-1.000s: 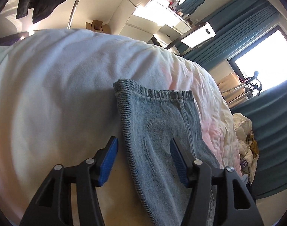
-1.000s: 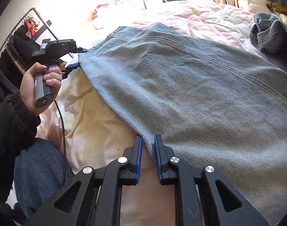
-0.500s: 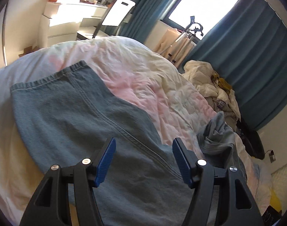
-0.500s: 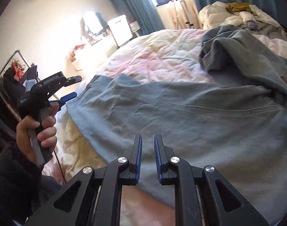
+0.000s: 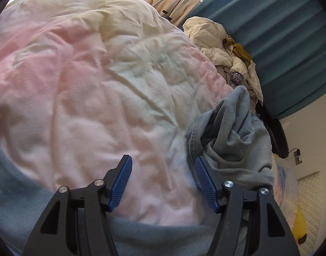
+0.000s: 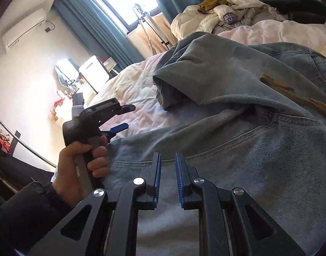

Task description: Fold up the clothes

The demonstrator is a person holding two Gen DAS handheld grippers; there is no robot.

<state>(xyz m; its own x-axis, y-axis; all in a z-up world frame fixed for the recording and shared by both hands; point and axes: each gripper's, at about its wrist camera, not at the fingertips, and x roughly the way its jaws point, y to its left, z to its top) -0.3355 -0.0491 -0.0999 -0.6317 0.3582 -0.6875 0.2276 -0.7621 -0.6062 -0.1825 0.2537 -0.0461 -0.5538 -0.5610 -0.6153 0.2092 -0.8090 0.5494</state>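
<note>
Two grippers hang over a bed with blue jeans (image 6: 237, 145) spread on it. Nearest in the right wrist view, the right gripper (image 6: 167, 170) has its blue pads close together with only a thin gap, and nothing is pinched between them. It sits just above the jeans near the bed's near edge. To its left, a hand (image 6: 77, 166) in a dark sleeve holds the left gripper (image 5: 163, 181). Those jaws stand wide apart and hold nothing. In the left wrist view they hang over the pink and white blanket (image 5: 88, 96), with the jeans' edge running below them. One bunched leg of the jeans (image 5: 231, 132) rises just beside the gripper's right pad. Farther on, a pile of pale clothes (image 6: 222, 15) lies at the bed's far edge. Behind it hang blue curtains (image 5: 280, 32).
</note>
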